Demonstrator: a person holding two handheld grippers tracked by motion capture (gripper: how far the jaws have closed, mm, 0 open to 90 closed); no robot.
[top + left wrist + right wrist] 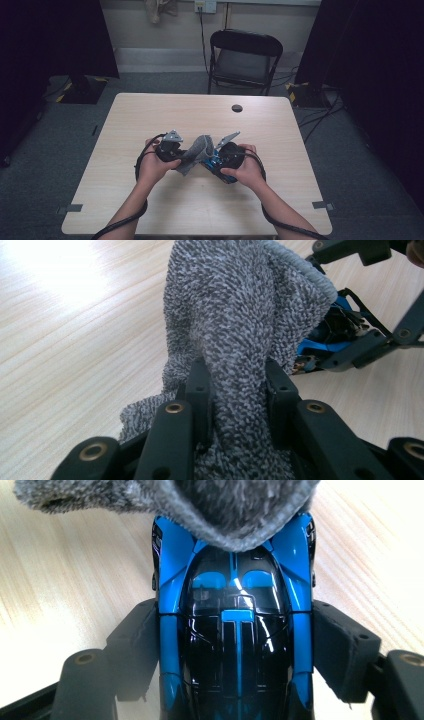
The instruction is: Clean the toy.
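While both hands meet over the middle of the counter, the scene runs left to right as follows.

Left hand [152, 167]: lower centre-left of the high view, wrapped around the left gripper [176, 151], with a black cable looping down along the forearm.

Left gripper state: closed on the grey cloth [235, 330]; in the left gripper view its two black jaws press a bunched fold of the fabric between them at lower centre.

Grey cloth: a speckled terry rag, rising from the jaws up to the top of the left gripper view; in the high view it sits at frame centre, stretched between the two grippers and above the tabletop.

Blue toy car [235, 630]: a glossy blue and black model, filling the centre of the right gripper view; its far end is touched and covered by the cloth at the top of that frame.

Right gripper [216, 161] state: clamped on the blue toy car, one jaw against each side of its body.

Right hand [245, 170]: lower centre-right of the high view, holding its gripper.

Counter [165, 107]: pale wood-grain top, with a small dark round hole [237, 108] right of centre near the far edge.

Folding chair [245, 57]: black, upper centre-right, beyond the counter.
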